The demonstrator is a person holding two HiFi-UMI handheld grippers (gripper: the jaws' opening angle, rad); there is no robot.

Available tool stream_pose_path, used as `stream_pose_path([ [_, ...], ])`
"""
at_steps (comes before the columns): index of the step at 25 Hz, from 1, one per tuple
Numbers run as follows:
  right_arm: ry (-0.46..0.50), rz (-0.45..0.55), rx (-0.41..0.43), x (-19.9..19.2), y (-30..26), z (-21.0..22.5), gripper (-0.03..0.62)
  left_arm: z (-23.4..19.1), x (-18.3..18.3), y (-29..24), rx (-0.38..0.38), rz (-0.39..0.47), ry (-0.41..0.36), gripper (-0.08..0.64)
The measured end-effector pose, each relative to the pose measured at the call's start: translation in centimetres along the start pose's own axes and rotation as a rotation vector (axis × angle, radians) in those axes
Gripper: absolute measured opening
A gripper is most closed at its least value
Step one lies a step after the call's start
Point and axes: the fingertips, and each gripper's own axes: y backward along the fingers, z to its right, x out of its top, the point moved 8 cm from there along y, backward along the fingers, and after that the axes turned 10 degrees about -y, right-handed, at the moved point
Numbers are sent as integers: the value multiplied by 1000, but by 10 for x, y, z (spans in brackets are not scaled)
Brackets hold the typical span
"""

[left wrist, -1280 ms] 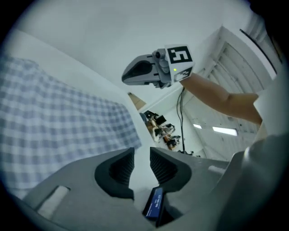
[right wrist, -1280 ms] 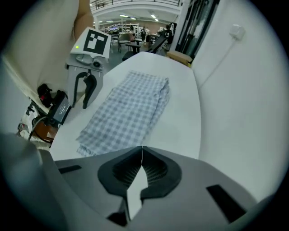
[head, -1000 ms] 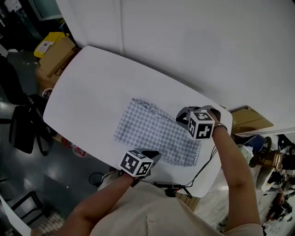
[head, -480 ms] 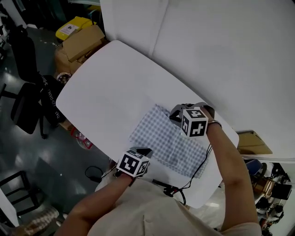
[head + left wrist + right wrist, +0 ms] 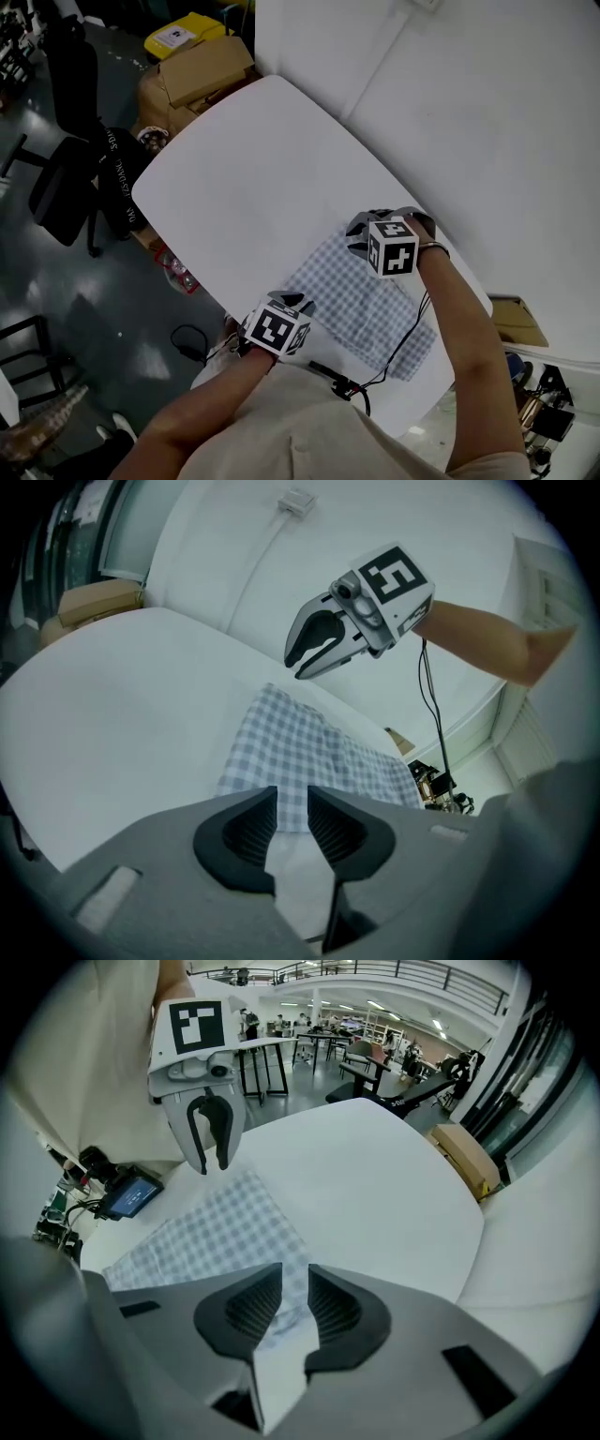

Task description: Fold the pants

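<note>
The blue-and-white checked pants (image 5: 366, 305) lie flat on the right part of the white oval table (image 5: 244, 178). Both grippers hover at the cloth's left end. My left gripper (image 5: 294, 302) is at the near corner and my right gripper (image 5: 359, 231) at the far corner. The left gripper view shows its jaws (image 5: 292, 822) a little apart with only the pants (image 5: 300, 752) and table seen beyond them. My right gripper (image 5: 295, 1302) likewise stands slightly open above the pants (image 5: 206, 1237). Both pairs of jaws have just been opening, and no cloth is pinched between them.
A black cable (image 5: 405, 342) runs over the pants' right end to a small device (image 5: 342, 384) at the near table edge. Cardboard boxes (image 5: 192, 70) and a black chair (image 5: 66, 187) stand on the floor to the left. A white wall panel (image 5: 469, 112) lies behind the table.
Both grippers have travelled left along the pants to its left end. Their jaws, shut before, now stand slightly apart. The head view has swung, so the table sits differently in the picture.
</note>
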Motion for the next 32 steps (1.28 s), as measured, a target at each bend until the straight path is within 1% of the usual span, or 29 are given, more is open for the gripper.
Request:
stream_pose_path([
  [7, 53, -27, 46, 14, -23, 26, 133, -28, 1, -5, 45, -22, 18, 142],
  [10, 97, -63, 82, 18, -34, 34, 163, -38, 1, -8, 65, -45, 28, 169],
  [12, 127, -95, 112, 19, -43, 37, 170, -44, 0, -11, 74, -66, 36, 177],
  [15, 159, -145, 168, 17, -56, 39, 175, -54, -2, -17, 86, -86, 45, 178],
  [19, 165, -193, 232, 12, -70, 42, 179, -64, -4, -24, 92, -104, 61, 178],
  [22, 163, -220, 285, 8, -82, 44, 179, -65, -6, -28, 77, -122, 65, 178],
  [24, 158, -236, 316, 4, -88, 45, 179, -64, -4, -32, 65, -136, 53, 178],
  [27, 171, -247, 335, 1, -96, 45, 179, -62, -3, -39, 65, -159, 38, 178],
  [30, 194, -254, 352, 1, -102, 42, 178, -59, -5, -45, 68, -179, 43, 178],
  [32, 204, -255, 358, 0, -105, 41, 158, -59, -6, -48, 74, -189, 40, 178],
])
